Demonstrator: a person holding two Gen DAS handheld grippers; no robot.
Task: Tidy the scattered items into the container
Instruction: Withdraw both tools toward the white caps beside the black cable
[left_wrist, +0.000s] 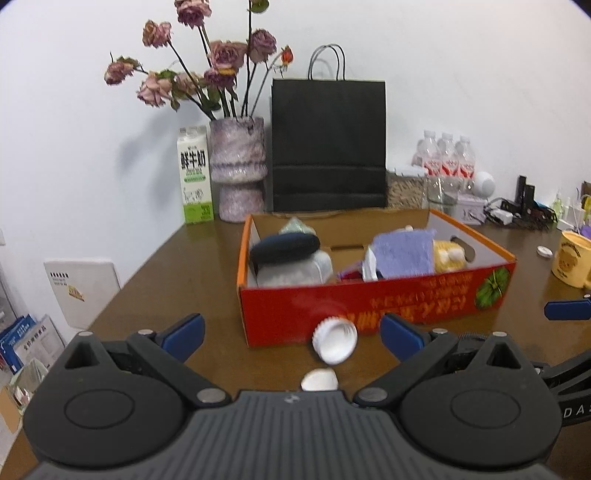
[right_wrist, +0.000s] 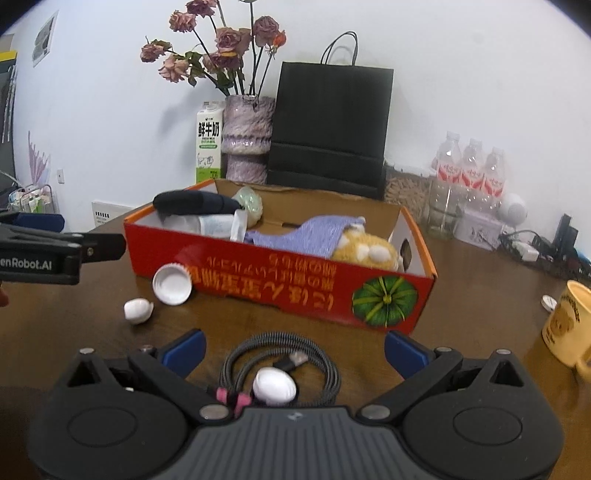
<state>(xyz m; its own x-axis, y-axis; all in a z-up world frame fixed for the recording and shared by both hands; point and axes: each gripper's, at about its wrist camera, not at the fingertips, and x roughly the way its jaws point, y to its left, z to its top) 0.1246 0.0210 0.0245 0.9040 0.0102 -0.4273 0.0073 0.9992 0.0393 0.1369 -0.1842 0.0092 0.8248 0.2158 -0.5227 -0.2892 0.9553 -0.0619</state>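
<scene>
Left gripper (left_wrist: 291, 334): blue-padded fingers (left_wrist: 184, 330) spread wide, nothing betw. them but air. Just ahead and roughly centred in the gap is a white ribbed plastic bottle cap (left_wrist: 335, 340), tipped on edge, touching or nearly touching the front wall of the red-and-orange cardboard box (left_wrist: 369, 306). A small white rounded shell-like piece (left_wrist: 319, 380) lies on the brown wooden table (left_wrist: 166, 280), nearer the gripper body than the cap.

Right gripper (right_wrist: 294, 350): fingers also spread, empty. Betw. them lies a coiled grey braided cable (right_wrist: 325, 365) w/ pink connector ends, and a white egg-shaped object (right_wrist: 274, 386) sits inside the coil.

Box already holds a dark roll, purple cloth, yellow plush etc.; loose bits are all just in front of it.

Handling, my read: cap looks light, stiff, smooth, apt to skid or roll, so pinch across the ribbed rim. Small white bits look hard, round, slippery; squeeze across the middle, gently. Cable is floppy; grab the bundled strands on one side so the coil stays together.
</scene>
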